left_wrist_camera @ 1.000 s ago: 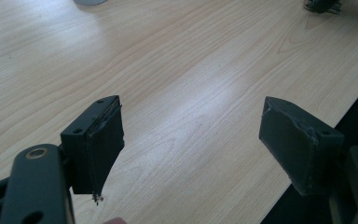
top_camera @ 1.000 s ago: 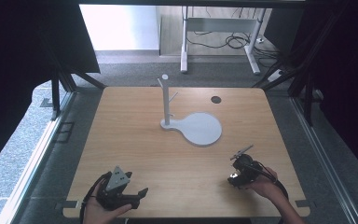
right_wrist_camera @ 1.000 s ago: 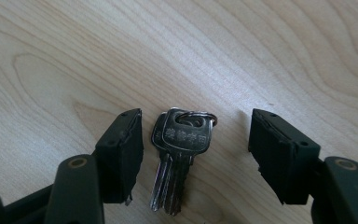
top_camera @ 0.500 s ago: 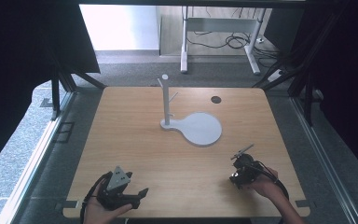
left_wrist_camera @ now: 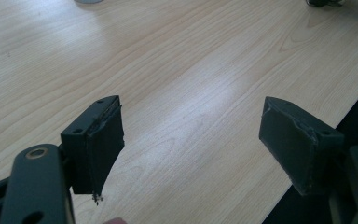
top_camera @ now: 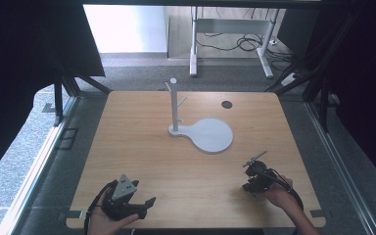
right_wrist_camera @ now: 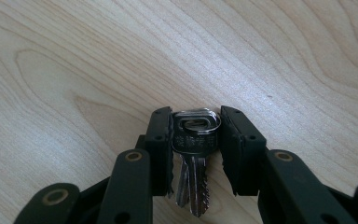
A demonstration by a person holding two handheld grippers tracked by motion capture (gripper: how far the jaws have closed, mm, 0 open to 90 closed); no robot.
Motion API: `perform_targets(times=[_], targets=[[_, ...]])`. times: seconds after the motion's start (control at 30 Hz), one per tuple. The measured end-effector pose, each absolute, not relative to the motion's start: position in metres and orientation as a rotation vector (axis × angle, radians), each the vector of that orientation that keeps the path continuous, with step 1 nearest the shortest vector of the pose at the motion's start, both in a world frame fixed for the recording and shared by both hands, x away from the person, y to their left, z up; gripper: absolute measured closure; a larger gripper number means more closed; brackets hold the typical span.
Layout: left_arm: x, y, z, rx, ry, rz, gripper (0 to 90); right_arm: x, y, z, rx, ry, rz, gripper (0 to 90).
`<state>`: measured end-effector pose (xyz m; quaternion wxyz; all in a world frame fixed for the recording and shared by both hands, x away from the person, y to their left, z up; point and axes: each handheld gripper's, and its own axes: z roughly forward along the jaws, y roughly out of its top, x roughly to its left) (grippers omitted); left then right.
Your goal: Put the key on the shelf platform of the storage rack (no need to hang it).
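No containers in sight. On the wooden counter [top_camera: 142, 147], a white stand [top_camera: 174, 105]: upright post with short side pegs, rising from the edge of a flat round base, near the middle. Beyond and to its right, a small dark hole [top_camera: 226, 104] in the top.

Right claw [right_wrist_camera: 196, 140], low over the counter's near right part, clamped on keys [right_wrist_camera: 193, 154]. Silver, at least two, stacked flat, heads joined by a ring [right_wrist_camera: 196, 119] just past the jaw tips, toothed blades pointing back toward the hand. Faint stamped marks on the top head, unreadable.

Left claw [left_wrist_camera: 191, 135], at the near left edge, held by a hand [top_camera: 105, 223], jaws wide apart over bare wood, nothing between.
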<state>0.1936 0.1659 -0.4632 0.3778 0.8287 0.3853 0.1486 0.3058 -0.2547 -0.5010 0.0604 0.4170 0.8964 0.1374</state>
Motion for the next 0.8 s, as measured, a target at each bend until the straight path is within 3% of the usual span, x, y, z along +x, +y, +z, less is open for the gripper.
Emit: perform_targets(times=[0.8], targets=[[0.193, 0.168, -0.461, 2.106, 0.99, 0.385, 22.3, 0.307, -0.253, -0.477, 1.192, 2.773, 0.409, 67.8]])
